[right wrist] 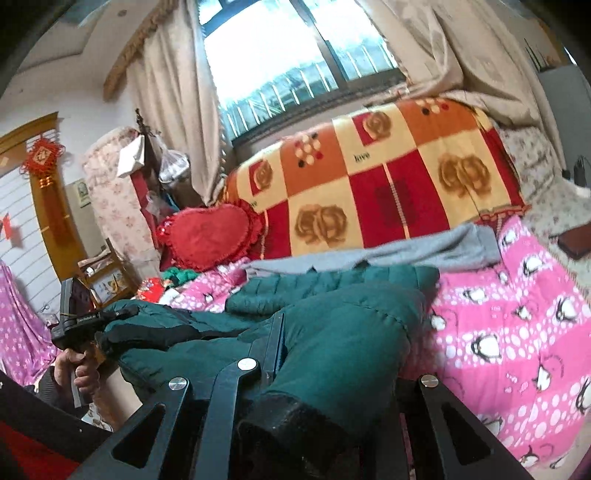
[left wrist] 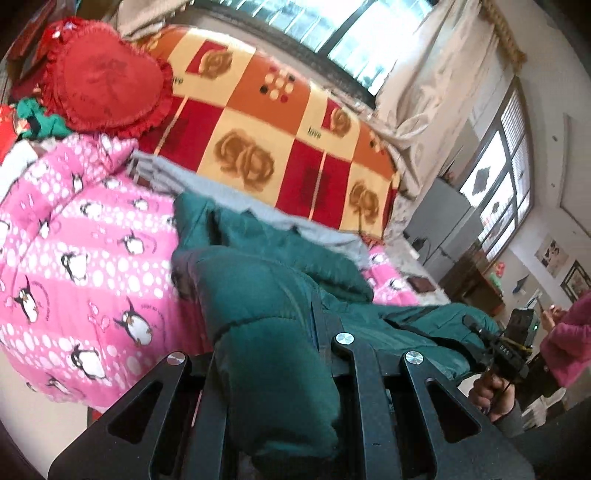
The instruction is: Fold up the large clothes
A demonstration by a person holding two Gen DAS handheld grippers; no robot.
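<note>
Bedroom scene, a bed under a pink penguin quilt [left wrist: 74, 236], and the green puffy jacket [left wrist: 266, 280] lies bunched across it, not folded flat yet, so most of the job looks ahead. Left gripper [left wrist: 273, 369] pinches jacket fabric; right gripper [right wrist: 332, 376] clamps a dark-cuffed sleeve. Only the right view shows that cuff; only the left shows a gray garment's [left wrist: 162, 171] folded edge.

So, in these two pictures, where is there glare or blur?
Left wrist view: the window is blown out white, and the green jacket is smeared. Right wrist view: the window glares too, and the pink penguin quilt is soft; straight lines bend near both edges.
</note>
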